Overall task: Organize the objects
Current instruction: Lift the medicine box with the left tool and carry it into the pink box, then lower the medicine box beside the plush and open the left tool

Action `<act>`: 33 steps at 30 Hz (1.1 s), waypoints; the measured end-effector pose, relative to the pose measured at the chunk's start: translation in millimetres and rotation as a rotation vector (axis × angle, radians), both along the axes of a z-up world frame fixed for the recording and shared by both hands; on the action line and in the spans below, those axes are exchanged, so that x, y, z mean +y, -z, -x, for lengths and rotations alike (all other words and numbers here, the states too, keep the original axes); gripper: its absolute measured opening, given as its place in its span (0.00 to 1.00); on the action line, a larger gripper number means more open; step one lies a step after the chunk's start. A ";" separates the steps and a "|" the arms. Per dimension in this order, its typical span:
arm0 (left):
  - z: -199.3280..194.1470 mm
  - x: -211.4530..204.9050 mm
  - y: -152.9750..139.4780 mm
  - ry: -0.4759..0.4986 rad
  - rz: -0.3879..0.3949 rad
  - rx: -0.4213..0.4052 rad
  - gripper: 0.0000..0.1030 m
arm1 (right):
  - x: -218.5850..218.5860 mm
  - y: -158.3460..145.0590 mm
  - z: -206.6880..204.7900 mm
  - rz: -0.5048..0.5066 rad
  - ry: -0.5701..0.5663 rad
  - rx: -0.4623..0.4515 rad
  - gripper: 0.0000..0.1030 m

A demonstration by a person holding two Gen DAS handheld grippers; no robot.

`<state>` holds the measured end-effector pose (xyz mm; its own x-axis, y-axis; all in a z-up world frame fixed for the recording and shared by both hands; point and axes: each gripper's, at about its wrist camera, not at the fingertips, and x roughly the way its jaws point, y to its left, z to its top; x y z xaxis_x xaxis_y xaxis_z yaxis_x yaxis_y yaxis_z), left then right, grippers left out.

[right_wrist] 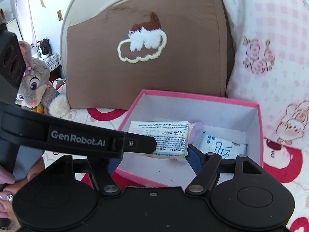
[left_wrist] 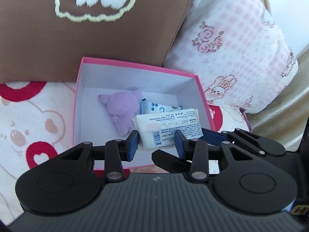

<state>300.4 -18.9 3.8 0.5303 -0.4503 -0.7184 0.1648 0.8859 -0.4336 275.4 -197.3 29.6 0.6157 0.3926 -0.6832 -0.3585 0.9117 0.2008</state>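
**Tissue pack at the pink box, one pad out of sight**

Frankly, I cannot tell whether the right claw (right_wrist: 154, 159) has the tissue pack (right_wrist: 170, 135). Its right pad touches the pack's end, but the left claw's arm crosses the right wrist view and hides the other pad. The left claw (left_wrist: 156, 145) stands wide open with nothing in it, and the pack's near edge shows between its pads.

The pack is white and soft-wrapped, with small black print and a blue barcode. It sits tilted over the near part of the pink box (left_wrist: 135, 63). Inside the white-lined box lie a purple plush (left_wrist: 123, 106), half covered by the pack in the right wrist view, and a blue-and-white packet (right_wrist: 222, 147).

The box rests on a cream blanket (left_wrist: 29, 125) with red rings and cartoon faces. Behind it lean a brown cushion (right_wrist: 144, 61) with a stitched cloud and a pink checked pillow (left_wrist: 241, 48). A grey rabbit toy (right_wrist: 34, 89) sits far left.
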 end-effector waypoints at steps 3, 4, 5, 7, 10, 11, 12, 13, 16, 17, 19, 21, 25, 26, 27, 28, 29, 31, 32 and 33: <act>-10.7 -1.6 17.6 -0.003 -0.009 0.023 0.37 | -2.8 17.8 -12.1 -0.010 -0.003 0.036 0.73; -14.8 -1.2 24.2 -0.004 -0.008 0.032 0.37 | -3.6 24.3 -16.1 -0.015 0.000 0.049 0.73; -19.2 -0.5 31.4 -0.005 -0.007 0.043 0.37 | -4.2 31.1 -20.3 -0.019 0.001 0.062 0.73; -27.6 0.8 45.2 -0.011 -0.010 0.063 0.37 | -5.1 45.2 -29.1 -0.030 0.001 0.090 0.73; -37.6 -0.4 62.5 -0.018 -0.031 0.086 0.36 | -6.5 64.9 -43.2 -0.054 0.003 0.140 0.73; -40.7 -1.0 67.9 -0.019 -0.037 0.094 0.36 | -6.2 71.0 -47.1 -0.056 0.003 0.153 0.73; -43.7 -1.9 73.3 -0.019 -0.041 0.101 0.36 | -5.7 76.5 -50.5 -0.054 0.003 0.164 0.73; -46.5 -3.2 78.4 -0.020 -0.046 0.107 0.36 | -5.4 81.7 -53.0 -0.051 0.002 0.171 0.73; -52.7 -5.6 93.9 -0.018 -0.055 0.139 0.36 | -6.9 96.7 -60.7 -0.053 -0.001 0.218 0.74; -53.7 -5.9 97.9 -0.016 -0.056 0.144 0.36 | -6.7 100.9 -63.0 -0.051 -0.001 0.228 0.74; -55.8 -5.8 104.2 -0.017 -0.054 0.150 0.36 | -6.3 106.1 -65.3 -0.046 0.001 0.237 0.74; -58.2 -5.2 108.0 -0.020 -0.054 0.155 0.36 | -5.8 110.1 -67.3 -0.051 0.006 0.248 0.74; -59.8 -4.7 112.0 -0.017 -0.059 0.159 0.36 | -2.7 114.5 -68.4 -0.043 0.016 0.253 0.74; -60.0 -5.6 113.0 -0.017 -0.062 0.155 0.36 | -1.9 114.8 -68.3 -0.038 0.019 0.251 0.74; -60.7 -7.0 113.7 -0.015 -0.067 0.151 0.36 | -0.9 115.8 -68.8 -0.034 0.023 0.251 0.74; -61.3 -8.7 114.5 -0.012 -0.073 0.149 0.36 | -0.7 117.1 -69.5 -0.033 0.030 0.256 0.74; -62.0 -9.7 115.8 -0.010 -0.076 0.148 0.36 | -1.4 118.5 -70.0 -0.032 0.039 0.261 0.74; -63.0 -12.3 118.9 -0.004 -0.085 0.148 0.36 | -1.0 121.3 -69.5 -0.013 0.049 0.257 0.69; -62.9 -14.1 120.6 -0.001 -0.096 0.145 0.37 | -0.8 122.6 -69.7 -0.001 0.051 0.260 0.67; -62.7 -16.0 122.0 0.002 -0.105 0.144 0.37 | -1.1 123.6 -69.9 0.001 0.054 0.269 0.66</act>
<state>363.1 -34.9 -118.2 0.4183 -0.3693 -0.8299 0.1093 0.9274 -0.3576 345.3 -198.4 -94.0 0.4323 0.3633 -0.8253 -0.2434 0.9283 0.2811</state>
